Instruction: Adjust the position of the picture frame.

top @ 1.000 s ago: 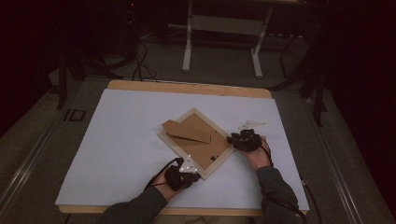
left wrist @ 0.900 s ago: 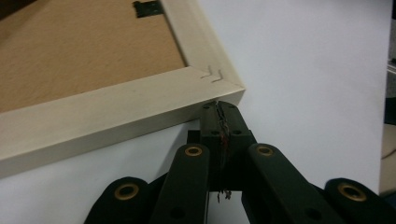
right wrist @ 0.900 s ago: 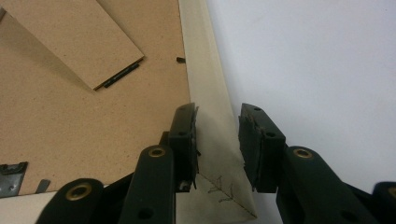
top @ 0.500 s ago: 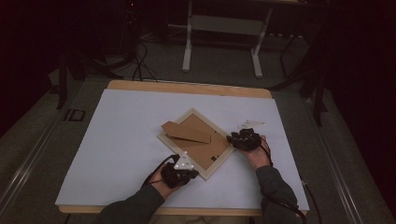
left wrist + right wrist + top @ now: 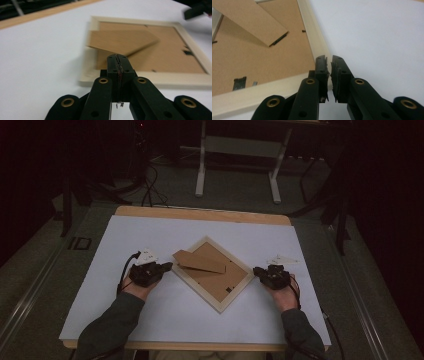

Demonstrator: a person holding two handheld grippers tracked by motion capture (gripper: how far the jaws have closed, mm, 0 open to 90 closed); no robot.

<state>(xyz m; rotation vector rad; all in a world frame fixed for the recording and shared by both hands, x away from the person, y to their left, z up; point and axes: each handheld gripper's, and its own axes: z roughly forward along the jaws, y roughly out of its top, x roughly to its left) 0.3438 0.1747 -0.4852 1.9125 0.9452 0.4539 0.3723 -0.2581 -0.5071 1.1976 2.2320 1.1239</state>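
Note:
A pale wooden picture frame (image 5: 199, 287) lies face down, turned like a diamond, on the white table cover (image 5: 125, 245). Its brown backing board (image 5: 222, 277) faces up, with a brown prop stand (image 5: 199, 261) angled over it. My left gripper (image 5: 167, 266) is shut with nothing in it, its tip at the frame's left corner; in the left gripper view its jaws (image 5: 117, 56) point at the frame (image 5: 160, 78) and stand (image 5: 120, 41). My right gripper (image 5: 256, 270) hovers at the right corner. Its jaws (image 5: 328, 60) have just been closing to a narrow slit, with nothing between them, above the frame rim (image 5: 312, 37).
The table's wooden far edge (image 5: 200, 213) borders the white cover. Behind the table on the dark floor stand a white metal frame leg (image 5: 201, 170) and loose cables (image 5: 150, 185). Both forearms come in from the near edge.
My left gripper has swung from the frame's near corner out to its left corner. The right gripper shifted slightly right and its jaws narrowed. The frame lies as before.

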